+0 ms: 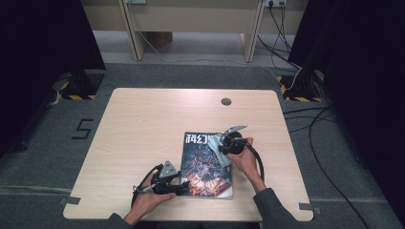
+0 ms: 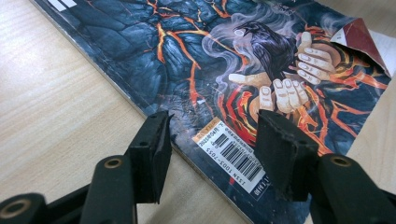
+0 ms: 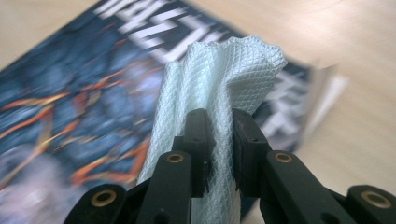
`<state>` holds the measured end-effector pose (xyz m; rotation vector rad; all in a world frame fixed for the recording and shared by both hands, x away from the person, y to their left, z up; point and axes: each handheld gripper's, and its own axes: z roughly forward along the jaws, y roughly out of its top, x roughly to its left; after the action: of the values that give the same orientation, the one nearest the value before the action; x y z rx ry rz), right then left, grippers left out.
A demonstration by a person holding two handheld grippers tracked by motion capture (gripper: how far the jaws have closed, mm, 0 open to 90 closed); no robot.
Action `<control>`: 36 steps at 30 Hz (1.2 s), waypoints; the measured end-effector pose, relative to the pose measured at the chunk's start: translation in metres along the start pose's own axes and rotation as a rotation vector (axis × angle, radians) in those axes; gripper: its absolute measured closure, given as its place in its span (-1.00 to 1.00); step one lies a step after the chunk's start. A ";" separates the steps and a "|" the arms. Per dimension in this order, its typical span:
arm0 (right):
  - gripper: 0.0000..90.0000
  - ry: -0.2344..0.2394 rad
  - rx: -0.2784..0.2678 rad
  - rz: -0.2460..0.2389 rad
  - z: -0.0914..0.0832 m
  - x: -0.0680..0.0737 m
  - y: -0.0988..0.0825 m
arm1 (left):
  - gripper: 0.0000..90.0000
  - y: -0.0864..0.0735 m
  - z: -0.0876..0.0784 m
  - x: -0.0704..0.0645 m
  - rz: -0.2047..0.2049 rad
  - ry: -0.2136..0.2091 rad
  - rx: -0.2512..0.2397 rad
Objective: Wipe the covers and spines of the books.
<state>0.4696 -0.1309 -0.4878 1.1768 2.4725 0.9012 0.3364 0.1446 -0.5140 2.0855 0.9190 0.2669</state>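
A magazine [image 1: 205, 167] with a dark cover of orange cracks lies flat on the table's near right part. My left gripper [image 1: 185, 187] is at its near left corner. In the left gripper view that gripper [image 2: 215, 126] stands open, one jaw over the bare wood and the other over the magazine [image 2: 187, 46], beside the barcode. A cover corner [image 2: 359, 37] is curled up. My right gripper [image 1: 218, 144] hovers over the magazine's far right part. In its own view the right gripper [image 3: 223, 116] is shut on a white waffle-textured cloth [image 3: 224, 70], with the blurred magazine [image 3: 70, 79] behind.
The light wooden table [image 1: 143, 124] has a round cable hole [image 1: 226, 101] near its far edge. Bare wood stretches left of and beyond the magazine. Cables [image 1: 315, 124] lie on the floor to the right, and a desk's legs [image 1: 136, 38] stand behind.
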 end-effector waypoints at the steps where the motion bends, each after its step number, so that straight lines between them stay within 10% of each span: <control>1: 0.74 0.000 0.000 0.000 0.000 0.000 0.000 | -0.03 0.000 0.000 0.000 0.000 0.000 0.000; 10: 0.74 -0.063 -0.036 0.094 0.004 -0.034 0.003 | -0.13 -0.002 0.001 0.006 -0.033 -0.026 -0.006; 19: 0.75 -0.105 -0.017 0.023 0.005 -0.024 0.007 | -0.26 -0.001 0.002 0.008 -0.023 -0.016 -0.003; 31: 0.75 0.027 -0.018 -0.093 0.016 0.023 0.015 | -0.29 -0.001 0.002 0.008 -0.019 -0.014 -0.002; 36: 0.73 0.023 -0.020 -0.093 0.016 0.021 0.015 | -0.30 -0.001 0.002 0.008 -0.020 -0.014 -0.005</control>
<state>0.4730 -0.1004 -0.4903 1.0420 2.5073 0.9157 0.3427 0.1494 -0.5177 2.0697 0.9291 0.2436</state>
